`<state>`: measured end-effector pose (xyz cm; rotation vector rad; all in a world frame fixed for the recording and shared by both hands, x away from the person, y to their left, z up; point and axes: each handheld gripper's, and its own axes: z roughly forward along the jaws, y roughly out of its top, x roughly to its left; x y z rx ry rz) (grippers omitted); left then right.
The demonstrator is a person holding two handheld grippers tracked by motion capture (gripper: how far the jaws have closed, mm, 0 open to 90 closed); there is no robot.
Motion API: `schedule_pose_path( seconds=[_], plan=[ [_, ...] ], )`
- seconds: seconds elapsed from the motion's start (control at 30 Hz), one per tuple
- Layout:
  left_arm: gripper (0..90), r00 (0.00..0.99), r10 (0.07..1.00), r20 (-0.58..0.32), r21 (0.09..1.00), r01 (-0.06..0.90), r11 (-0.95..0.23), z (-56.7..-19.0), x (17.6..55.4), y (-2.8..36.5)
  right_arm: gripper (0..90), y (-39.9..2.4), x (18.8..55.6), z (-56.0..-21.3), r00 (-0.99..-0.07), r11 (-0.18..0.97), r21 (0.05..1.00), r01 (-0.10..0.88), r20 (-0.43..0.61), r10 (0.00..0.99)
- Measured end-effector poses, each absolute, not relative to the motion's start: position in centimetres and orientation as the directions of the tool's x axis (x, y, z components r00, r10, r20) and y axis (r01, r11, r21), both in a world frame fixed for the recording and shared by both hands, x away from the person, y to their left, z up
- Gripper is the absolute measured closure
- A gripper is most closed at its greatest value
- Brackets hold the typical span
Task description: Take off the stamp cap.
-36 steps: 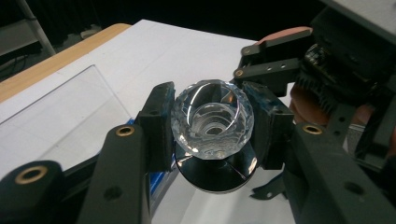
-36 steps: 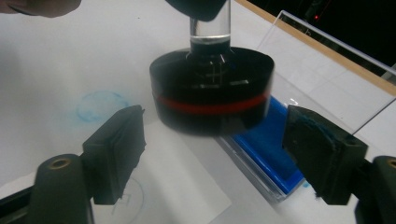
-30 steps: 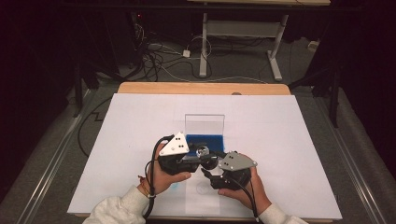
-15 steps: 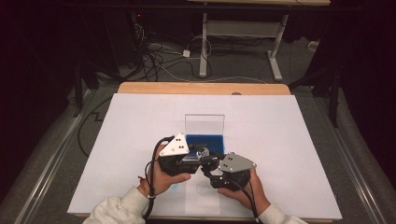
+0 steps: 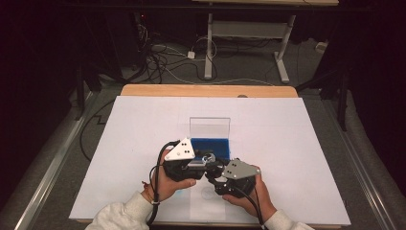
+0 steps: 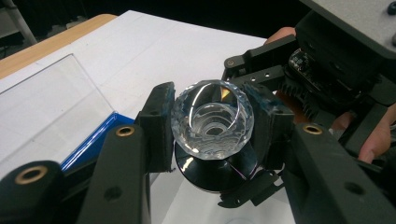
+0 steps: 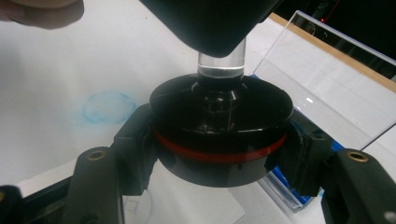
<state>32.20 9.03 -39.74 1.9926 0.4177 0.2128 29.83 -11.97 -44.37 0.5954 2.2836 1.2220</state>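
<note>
Clear faceted glass knob [image 6: 212, 119] on its black red-banded disc [image 7: 219, 133] stood upright, left gripper [image 6: 212, 122] clamping knob, right gripper [image 7: 219, 154] just closing on disc, blue tray [image 5: 210, 146] at twelve o'clock.

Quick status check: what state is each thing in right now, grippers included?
left gripper: shut on the faceted clear knob.
faceted clear knob: clamped, its stem in the black disc.
right gripper: jaws just closed, shut on the black disc.
black disc: gripped at its red-ringed rim.
clear box: lid raised.
</note>
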Motion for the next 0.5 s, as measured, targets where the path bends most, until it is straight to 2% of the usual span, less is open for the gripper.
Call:
schedule_pose_path(
  seconds=[0.17, 0.5],
  plan=[
    [55.0, 0.924, 0.381, -0.038, 0.898, 0.199, -0.393, -39.68, 32.21, 9.05, 37.9, -11.85, 29.74, -44.37, -0.795, 0.518, 0.842, 0.148, -0.21, 0.569],
    [55.0, 0.926, 0.376, -0.039, 0.901, 0.195, -0.387, -39.7, 32.01, 9.1, 38.1, -12.13, 29.82, -44.43, -0.813, 0.477, 0.86, 0.18, -0.143, 0.564]
  ],
)
